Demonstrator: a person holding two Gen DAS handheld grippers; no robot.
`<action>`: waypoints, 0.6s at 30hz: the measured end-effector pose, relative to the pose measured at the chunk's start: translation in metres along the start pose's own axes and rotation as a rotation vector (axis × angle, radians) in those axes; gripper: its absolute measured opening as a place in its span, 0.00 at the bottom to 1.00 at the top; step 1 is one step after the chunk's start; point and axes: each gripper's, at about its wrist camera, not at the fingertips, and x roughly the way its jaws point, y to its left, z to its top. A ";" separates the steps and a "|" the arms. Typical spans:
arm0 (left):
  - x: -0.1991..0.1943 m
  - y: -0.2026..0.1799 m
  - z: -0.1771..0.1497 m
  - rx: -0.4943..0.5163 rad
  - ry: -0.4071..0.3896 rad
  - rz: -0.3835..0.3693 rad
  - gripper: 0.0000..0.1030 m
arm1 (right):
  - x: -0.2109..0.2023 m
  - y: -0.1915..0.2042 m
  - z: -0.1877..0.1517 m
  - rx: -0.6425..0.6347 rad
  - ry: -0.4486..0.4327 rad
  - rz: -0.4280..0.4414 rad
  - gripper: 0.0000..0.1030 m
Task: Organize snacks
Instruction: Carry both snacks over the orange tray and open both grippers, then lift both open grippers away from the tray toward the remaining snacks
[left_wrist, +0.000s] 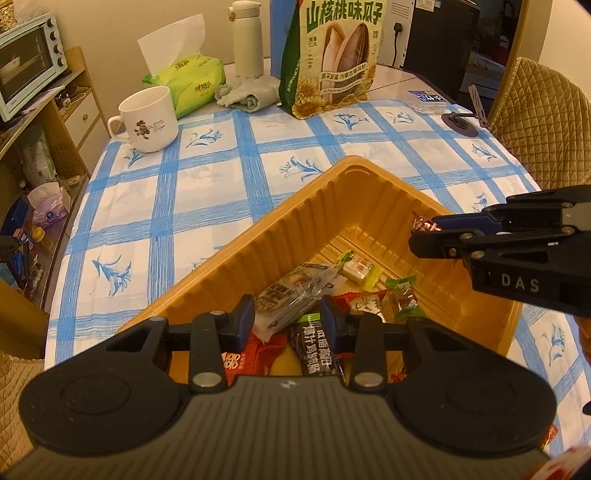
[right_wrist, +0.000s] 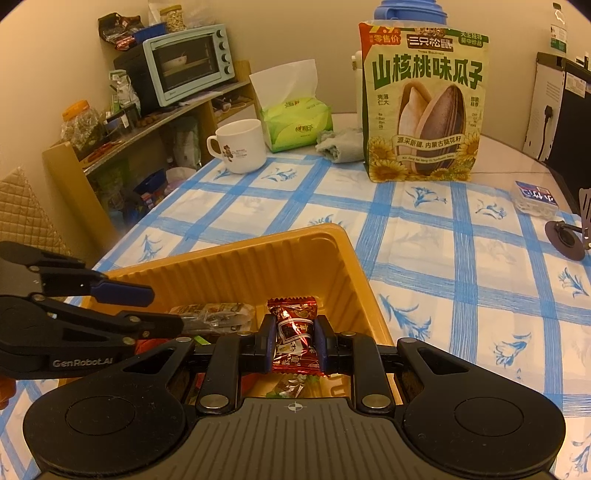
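A golden ribbed plastic tray (left_wrist: 280, 229) (right_wrist: 236, 266) sits on the checked tablecloth and holds several wrapped snacks (left_wrist: 362, 273). My left gripper (left_wrist: 288, 317) hangs over the tray with its jaws open, and a clear-wrapped snack (left_wrist: 295, 291) lies below and between them without being pinched. My right gripper (right_wrist: 295, 338) is shut on a red foil-wrapped candy (right_wrist: 295, 325) above the tray's right side; it shows in the left wrist view (left_wrist: 421, 240) with the candy (left_wrist: 421, 223) at its tip. The left gripper (right_wrist: 162, 308) shows at the left of the right wrist view.
A tall green sunflower-seed bag (left_wrist: 328, 55) (right_wrist: 421, 103) stands at the back. A white mug (left_wrist: 147, 118), tissue pack (left_wrist: 184, 77), grey cloth (left_wrist: 247, 94) and white bottle (left_wrist: 247, 37) are back left. A small box (right_wrist: 535, 197) and phone stand (right_wrist: 567, 236) lie right.
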 end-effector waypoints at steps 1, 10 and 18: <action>-0.001 0.001 -0.001 -0.003 0.000 0.001 0.34 | 0.000 0.000 0.000 0.000 -0.002 0.000 0.22; -0.010 0.004 -0.005 -0.025 -0.016 0.024 0.45 | 0.002 0.004 0.006 0.002 -0.033 0.003 0.22; -0.022 0.002 -0.010 -0.039 -0.031 0.036 0.60 | -0.004 0.003 0.008 0.046 -0.042 0.020 0.40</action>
